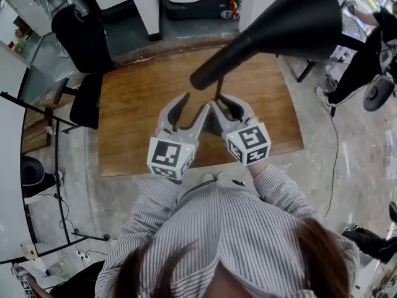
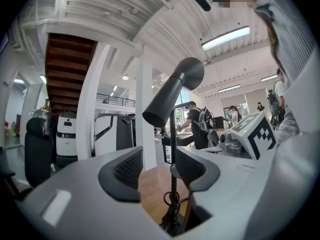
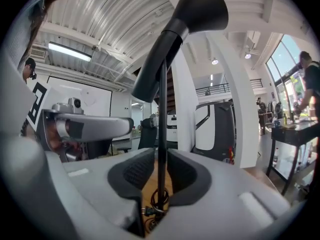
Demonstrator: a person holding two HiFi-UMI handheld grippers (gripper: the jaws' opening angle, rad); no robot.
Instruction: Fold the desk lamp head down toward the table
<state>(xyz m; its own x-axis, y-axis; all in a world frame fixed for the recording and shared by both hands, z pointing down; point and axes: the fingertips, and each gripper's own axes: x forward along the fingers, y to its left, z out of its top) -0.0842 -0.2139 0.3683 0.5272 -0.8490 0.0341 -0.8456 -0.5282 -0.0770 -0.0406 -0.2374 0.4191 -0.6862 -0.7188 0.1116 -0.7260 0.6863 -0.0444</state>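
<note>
Head view: wooden bench (image 1: 136,113) on a workshop floor, black office chair (image 1: 84,54) at its left edge. The person in a striped shirt holds both tools over the near half of the bench. The desk lamp head (image 1: 298,20), a black cone, sits high at upper right and its neck slants down to the thin lamp pole (image 1: 218,95). The left tool (image 1: 190,109) and right tool (image 1: 228,107) are side by side at the pole, the pole between the two tools.

Left gripper view: the jaws are wide apart with bare bench wood between them and nothing gripped. The pole lines up along the inner edge of the right-hand jaw; can't tell if it touches. The lamp head is raised, well above the bench.

Right gripper view: the jaws are only narrowly apart and the pole stands in the gap. One pad looks against it, with a sliver of wood showing on the other side. Coiled cable (image 3: 159,200) lies at the pole's foot.
</note>
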